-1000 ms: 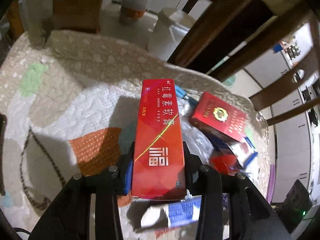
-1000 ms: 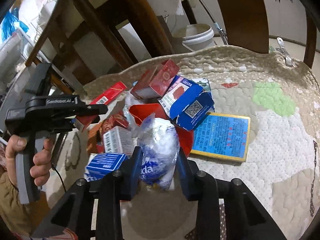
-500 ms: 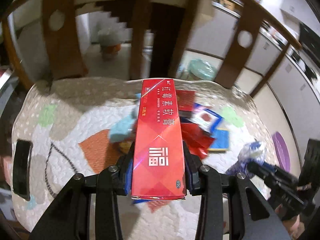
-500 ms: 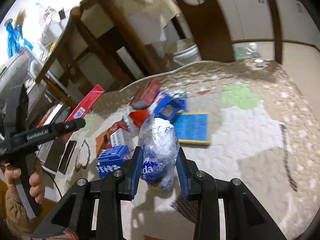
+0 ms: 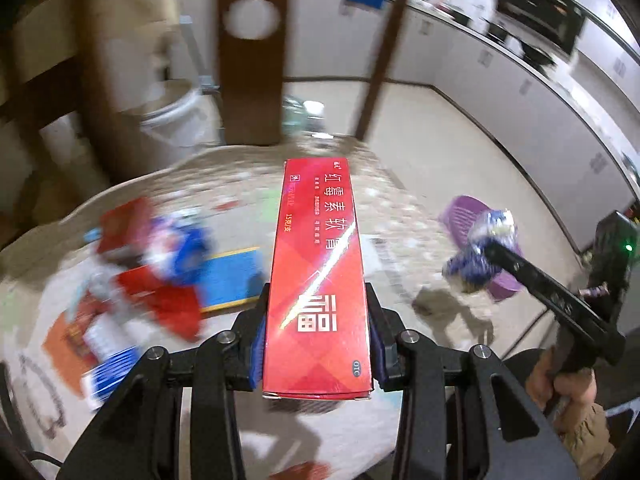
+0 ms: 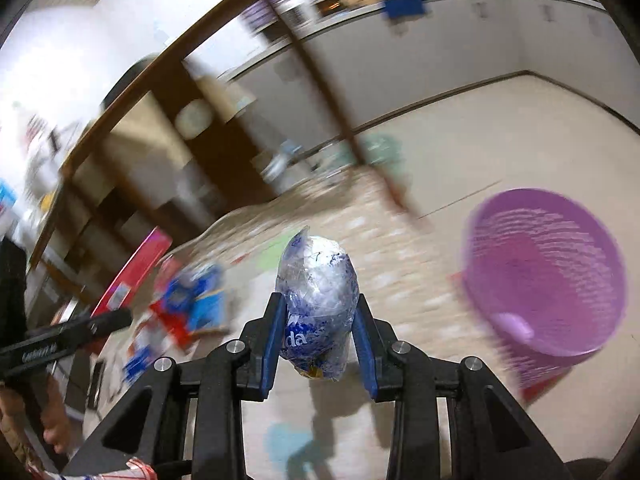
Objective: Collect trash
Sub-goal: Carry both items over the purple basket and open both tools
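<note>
The left gripper [image 5: 318,338] is closed on a long red box [image 5: 318,276] with white Chinese characters. The box lies flat between the two blue pads [image 5: 259,342], and its far end reaches well forward past the fingertips, above the quilted mat [image 5: 400,216]. Under it and to the left, a pile of red and blue packages [image 5: 160,264] lies on the mat; this part is blurred, so I cannot tell the single pieces apart.

The right gripper [image 6: 318,334] is closed on a crumpled clear plastic bag [image 6: 318,300] with blue print. The bag stands upright between the pads and rises above the fingertips. To the right of it, near the edge of the mat, a purple basket [image 6: 548,280] lies tilted with its opening toward the camera. The bag is beside the basket, not inside it.

In the left wrist view, the right gripper and its bag appear in front of the same basket.
</note>
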